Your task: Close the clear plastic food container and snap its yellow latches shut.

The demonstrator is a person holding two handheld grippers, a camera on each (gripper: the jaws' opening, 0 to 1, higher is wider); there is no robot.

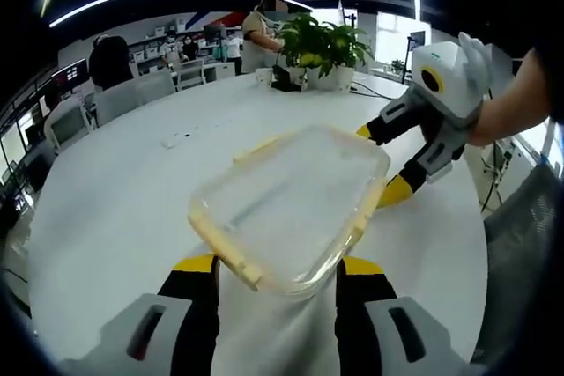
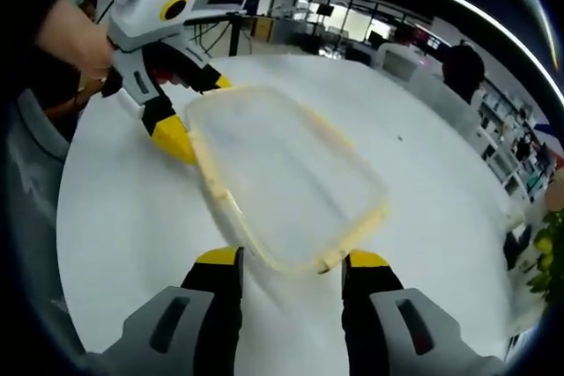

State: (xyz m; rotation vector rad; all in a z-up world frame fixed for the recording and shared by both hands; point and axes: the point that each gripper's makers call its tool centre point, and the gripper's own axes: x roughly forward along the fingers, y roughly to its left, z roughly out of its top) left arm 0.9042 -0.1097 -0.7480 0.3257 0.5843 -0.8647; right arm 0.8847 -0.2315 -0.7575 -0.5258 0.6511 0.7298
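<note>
- Left gripper view: the clear plastic container [image 1: 295, 204] sat on the white round table [image 1: 115, 209], dead ahead of the left claw [image 1: 278, 275], its near corner lying between the spread yellow-tipped jaws
- Jaws stood apart, gripping nothing that I could see
- Its long axis ran away toward the right claw [image 1: 388, 160], whose open jaws straddled the far right edge
- Lid looked glossy and see-through, rounded rectangle, pale yellow latches [image 1: 231, 257] along the rim
- Right gripper view: the container [image 2: 286, 173] lay straight in front of the right claw [image 2: 291, 266], jaws wide, empty, near edge between the tips
- Left claw [image 2: 181, 121] met the far corner; both equally close
</note>
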